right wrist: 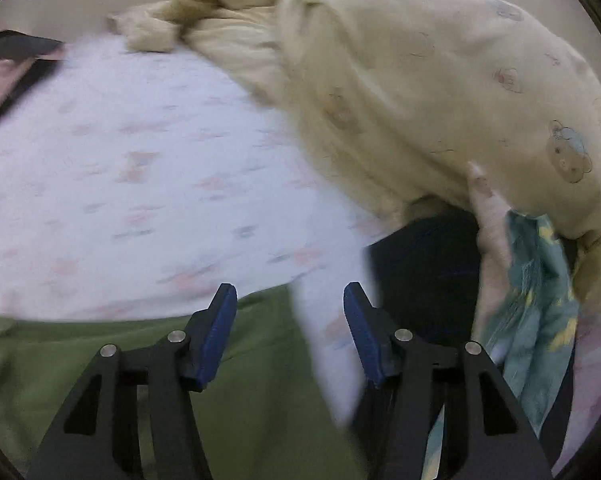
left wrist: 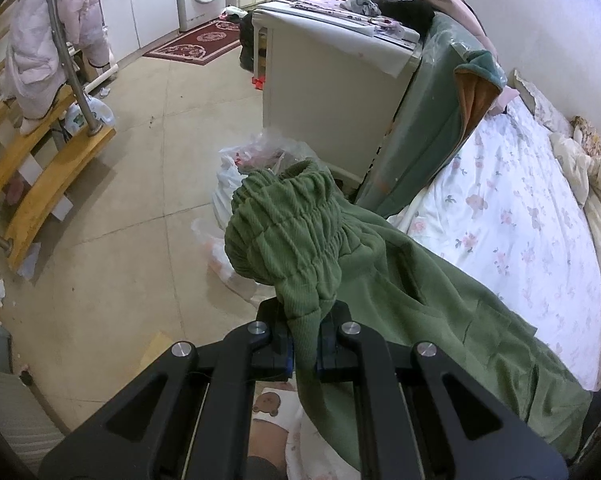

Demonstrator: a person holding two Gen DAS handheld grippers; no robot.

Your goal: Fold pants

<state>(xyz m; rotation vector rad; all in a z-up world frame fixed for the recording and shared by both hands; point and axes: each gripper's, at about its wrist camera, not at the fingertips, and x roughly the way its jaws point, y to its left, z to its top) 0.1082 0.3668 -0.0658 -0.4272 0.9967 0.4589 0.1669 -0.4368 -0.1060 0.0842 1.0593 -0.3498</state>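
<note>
We see the left hand-held gripper (left wrist: pixel 304 344) clamped on the green pants (left wrist: pixel 400 280), their gathered waistband bunched just ahead of its fingers and the rest trailing right onto the bed (left wrist: pixel 512 216). Our right hand-held gripper (right wrist: pixel 290 332) stands apart, gripping nothing; pants fabric lies below it, a cream quilt (right wrist: pixel 420 80) beyond.

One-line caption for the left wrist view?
Left gripper clamps the green pants at the bunched waistband, beside the floral-sheeted bed.
</note>
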